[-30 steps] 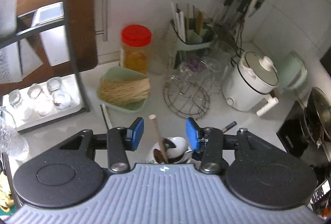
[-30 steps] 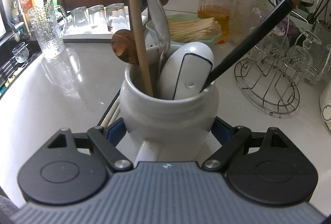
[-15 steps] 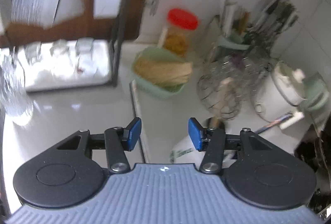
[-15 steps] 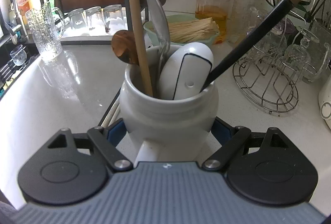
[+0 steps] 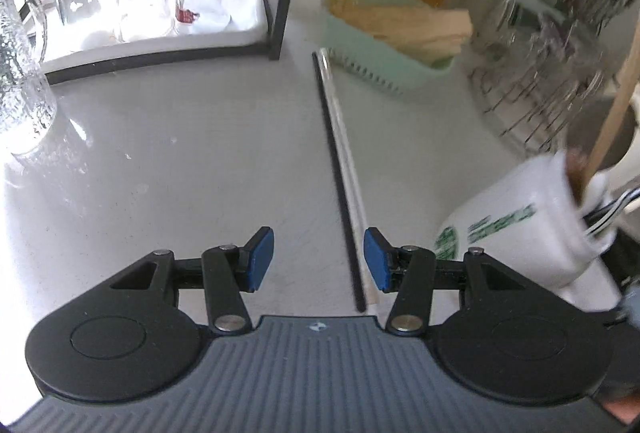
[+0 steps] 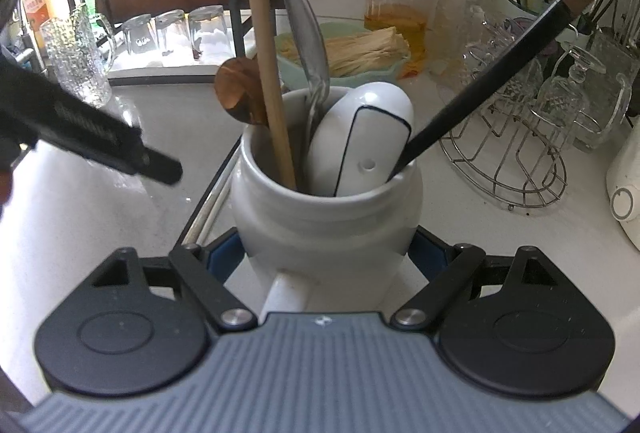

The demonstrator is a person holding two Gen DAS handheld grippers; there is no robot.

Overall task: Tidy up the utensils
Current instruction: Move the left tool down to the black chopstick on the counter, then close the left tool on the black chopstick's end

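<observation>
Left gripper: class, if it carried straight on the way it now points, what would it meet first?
Probably the bare countertop, just left of the black and white chopsticks. The open left gripper has nothing between its fingers, though depth is unclear.

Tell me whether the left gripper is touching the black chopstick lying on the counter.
Apart. The left wrist view shows the left gripper open, bare counter visible between its pads and the black chopstick.

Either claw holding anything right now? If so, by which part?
Right claw grips the white utensil crock by its lower body, pads on both sides. Left claw is open and empty above the chopsticks lying on the counter.
</observation>
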